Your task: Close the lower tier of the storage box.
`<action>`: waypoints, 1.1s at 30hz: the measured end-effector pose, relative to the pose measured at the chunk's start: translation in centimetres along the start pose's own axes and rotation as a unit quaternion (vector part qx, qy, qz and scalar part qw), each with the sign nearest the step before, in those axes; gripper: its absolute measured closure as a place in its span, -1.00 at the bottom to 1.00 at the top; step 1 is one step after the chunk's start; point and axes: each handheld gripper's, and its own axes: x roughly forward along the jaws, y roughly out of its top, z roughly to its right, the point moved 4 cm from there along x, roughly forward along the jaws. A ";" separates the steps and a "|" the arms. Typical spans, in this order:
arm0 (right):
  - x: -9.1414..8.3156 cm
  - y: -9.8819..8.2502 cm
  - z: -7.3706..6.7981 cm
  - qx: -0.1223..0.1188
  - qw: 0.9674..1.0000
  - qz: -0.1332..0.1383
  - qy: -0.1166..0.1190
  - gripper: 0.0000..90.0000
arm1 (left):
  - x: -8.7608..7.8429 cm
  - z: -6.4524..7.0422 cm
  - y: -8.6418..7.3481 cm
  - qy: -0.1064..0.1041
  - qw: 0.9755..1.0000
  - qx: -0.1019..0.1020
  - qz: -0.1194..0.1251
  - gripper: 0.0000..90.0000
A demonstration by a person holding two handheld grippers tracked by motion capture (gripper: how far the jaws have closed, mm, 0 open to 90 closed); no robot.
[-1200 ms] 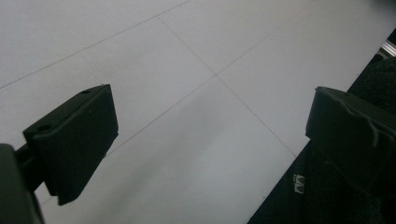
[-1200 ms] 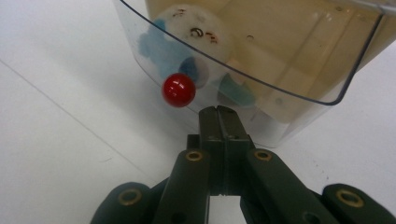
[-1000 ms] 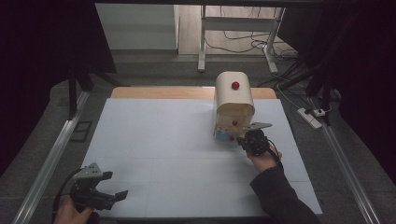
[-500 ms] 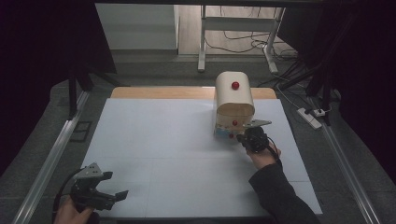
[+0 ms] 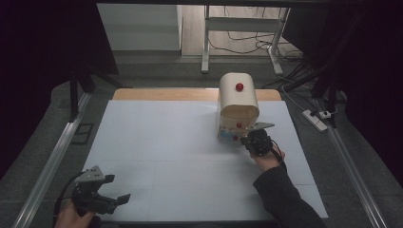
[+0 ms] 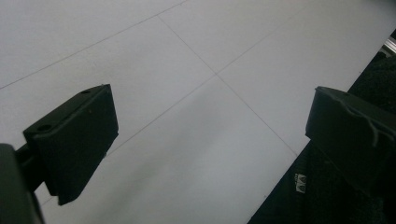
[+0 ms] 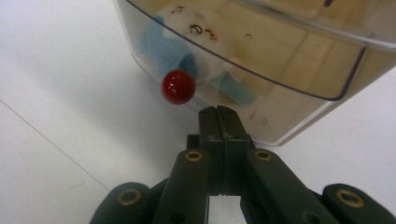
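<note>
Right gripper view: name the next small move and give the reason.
Probably open the right tool and ease it left toward the red knob. Its jaws are pressed shut just below the clear drawer front, beside the knob and gripping nothing.

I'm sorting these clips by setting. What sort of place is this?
Probably a lab or workshop recording station: a white-covered table fenced by dark curtains, metal rails along its sides, and loose cables and a power strip on the floor behind.
</note>
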 end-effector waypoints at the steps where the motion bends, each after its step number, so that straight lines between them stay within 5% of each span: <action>1: 0.0 0.0 -0.1 0.000 1.000 0.001 0.001 0.95 | 0.0 0.0 0.0 0.000 1.000 0.000 0.000 -0.94; 23: -0.3 -0.2 -1.6 -0.003 0.999 -0.013 0.030 0.46 | 0.0 0.0 0.0 -0.001 1.000 -0.001 0.002 -0.94; 33: -0.9 0.0 -2.1 0.023 0.999 -0.007 0.044 0.11 | -0.1 0.0 0.0 -0.001 1.000 -0.001 0.002 -0.94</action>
